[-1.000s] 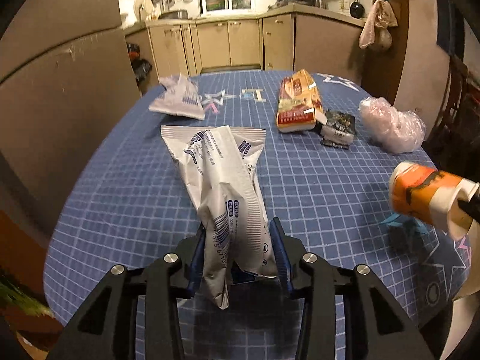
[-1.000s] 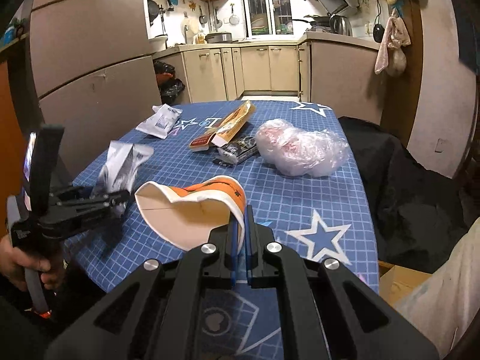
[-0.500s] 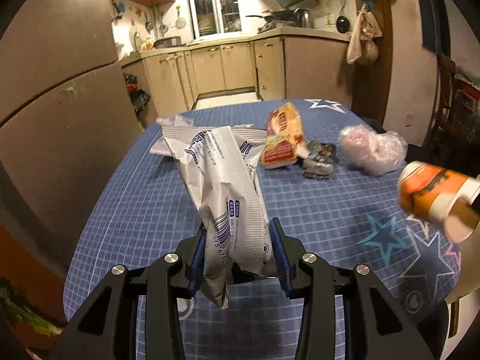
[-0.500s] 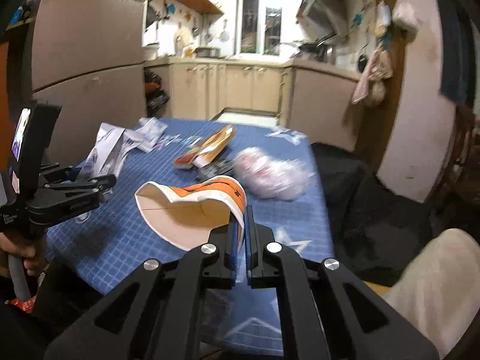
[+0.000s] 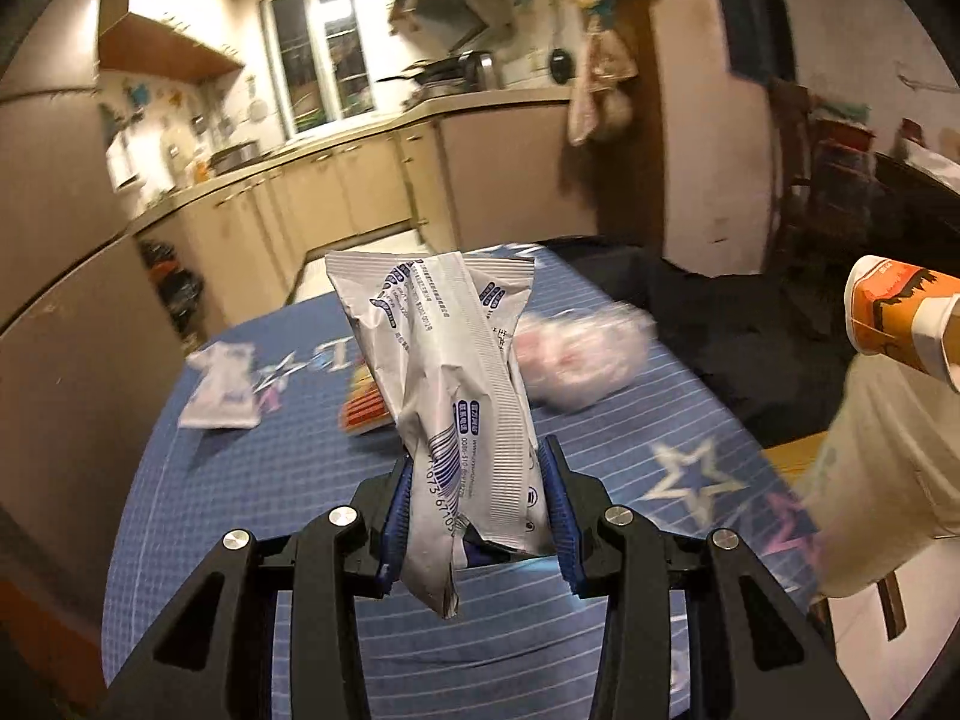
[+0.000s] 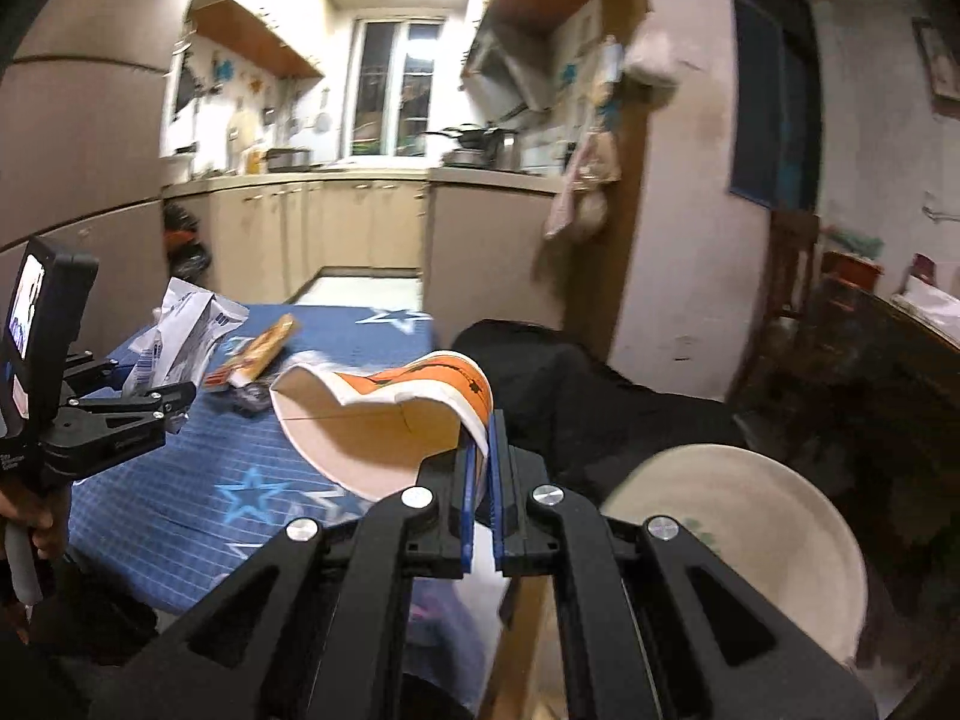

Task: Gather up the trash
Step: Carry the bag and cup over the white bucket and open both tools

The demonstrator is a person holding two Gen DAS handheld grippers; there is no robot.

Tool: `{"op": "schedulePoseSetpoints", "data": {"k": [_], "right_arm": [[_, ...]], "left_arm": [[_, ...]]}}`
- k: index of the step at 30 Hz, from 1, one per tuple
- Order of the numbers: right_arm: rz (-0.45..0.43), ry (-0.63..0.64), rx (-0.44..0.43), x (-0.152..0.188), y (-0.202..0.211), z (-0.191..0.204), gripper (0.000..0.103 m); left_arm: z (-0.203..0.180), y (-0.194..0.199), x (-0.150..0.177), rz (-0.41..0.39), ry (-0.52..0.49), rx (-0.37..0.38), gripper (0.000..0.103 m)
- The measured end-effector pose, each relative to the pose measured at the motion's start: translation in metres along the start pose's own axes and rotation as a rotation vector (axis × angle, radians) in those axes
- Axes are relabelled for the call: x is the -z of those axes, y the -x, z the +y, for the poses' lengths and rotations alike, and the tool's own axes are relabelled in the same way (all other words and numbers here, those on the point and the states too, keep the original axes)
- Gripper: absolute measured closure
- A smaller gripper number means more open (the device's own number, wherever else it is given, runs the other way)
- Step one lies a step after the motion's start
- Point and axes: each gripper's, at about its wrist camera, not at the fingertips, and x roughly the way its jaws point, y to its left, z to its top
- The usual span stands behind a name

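My left gripper point(image 5: 477, 492) is shut on a white wrapper with blue print point(image 5: 447, 372) and holds it upright above the blue star-patterned table point(image 5: 252, 480). It also shows in the right wrist view point(image 6: 186, 330). My right gripper point(image 6: 480, 468) is shut on the rim of a squashed orange and white paper cup point(image 6: 384, 414), held in the air past the table's right edge. The cup shows at the right in the left wrist view point(image 5: 900, 318). More trash lies on the table: a clear plastic bag point(image 5: 582, 354), a white wrapper point(image 5: 225, 384), an orange packet point(image 5: 363, 402).
A pale round bin or bowl point(image 6: 738, 540) sits low at the right under my right gripper. A black chair or cloth point(image 6: 576, 384) stands by the table's right edge. Kitchen cabinets point(image 6: 336, 228) line the back. The other handheld gripper point(image 6: 114, 414) is at the left.
Both grippers have lifted and swung right, away from the table, each still holding its item. The pale bin has come into the right wrist view.
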Motion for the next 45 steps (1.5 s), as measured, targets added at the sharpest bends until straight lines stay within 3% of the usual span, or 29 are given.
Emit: {"op": "schedulePoseSetpoints", "data": {"k": [15,20,25,31,34,38,45], "right_arm": [[-0.038,-0.085,0.210,0.019,0.045,-0.075,0.100],[-0.037,-0.114,0.290,0.024,0.058,-0.106,0.100],[-0.023,-0.125,0.363,0.032,0.070,-0.129,0.100],[0.006,-0.128,0.434,0.044,0.075,-0.152,0.100],[0.032,-0.123,0.456,0.048,0.069,-0.159,0.100],[0.066,-0.109,0.479,0.054,0.060,-0.167,0.100],[0.110,-0.095,0.488,0.063,0.043,-0.172,0.100]], "left_arm": [[-0.119,0.018,-0.034,-0.095,-0.186,0.183,0.061],[-0.162,0.025,-0.040,-0.121,-0.269,0.282,0.061],[-0.203,0.033,-0.045,-0.126,-0.337,0.431,0.062],[-0.245,0.030,-0.047,-0.097,-0.391,0.620,0.062],[-0.266,0.019,-0.052,-0.037,-0.404,0.744,0.062],[-0.283,0.008,-0.053,0.003,-0.410,0.802,0.062],[-0.301,-0.005,-0.043,0.044,-0.417,0.833,0.062]]}}
